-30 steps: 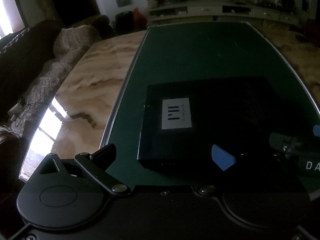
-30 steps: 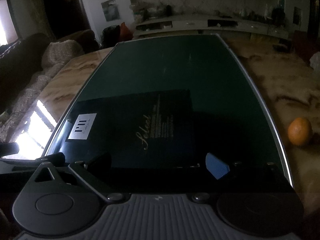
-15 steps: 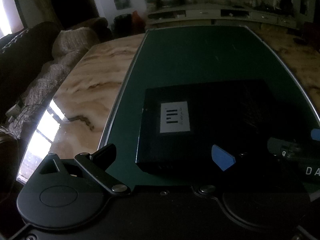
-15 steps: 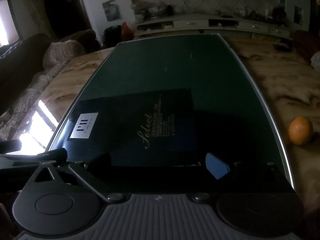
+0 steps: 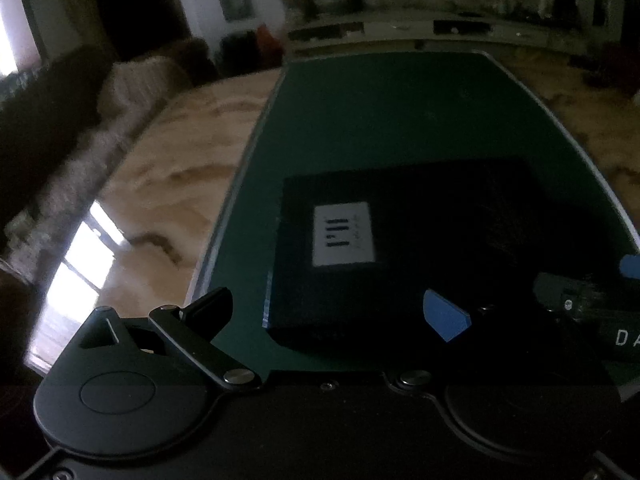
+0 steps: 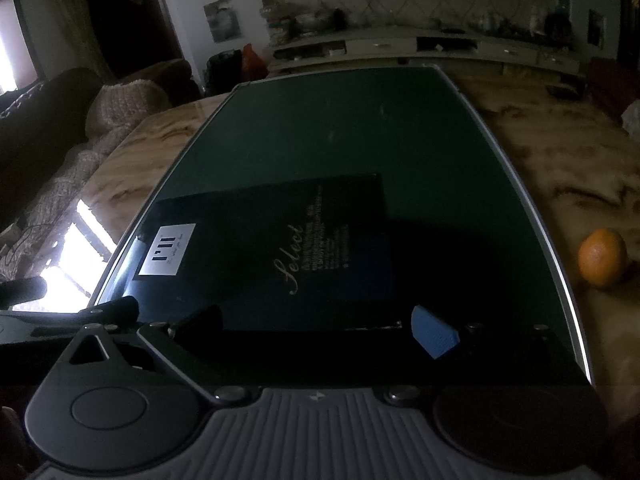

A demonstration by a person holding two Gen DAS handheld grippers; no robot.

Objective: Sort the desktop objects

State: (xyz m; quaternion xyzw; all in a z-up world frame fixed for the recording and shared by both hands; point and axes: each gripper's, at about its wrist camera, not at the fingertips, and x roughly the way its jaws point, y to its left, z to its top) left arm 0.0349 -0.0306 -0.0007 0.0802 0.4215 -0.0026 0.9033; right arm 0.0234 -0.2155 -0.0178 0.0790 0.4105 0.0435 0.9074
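A flat black box (image 5: 400,240) with a white label (image 5: 344,236) lies on the dark green mat (image 5: 380,112). It also shows in the right wrist view (image 6: 272,248), with gold "Select" lettering. My left gripper (image 5: 328,308) is open, its fingers straddling the box's near left corner. My right gripper (image 6: 316,320) is open at the box's near edge. The right gripper's body shows at the right edge of the left wrist view (image 5: 580,304).
An orange (image 6: 602,258) sits on the marble table (image 6: 560,152) right of the mat. A sofa with a knitted throw (image 6: 80,140) stands left of the table. A low white cabinet (image 6: 420,48) lines the far wall.
The left wrist view has shifted a little and is blurred now, so the box sits slightly further left and nearer. The right gripper has barely moved.
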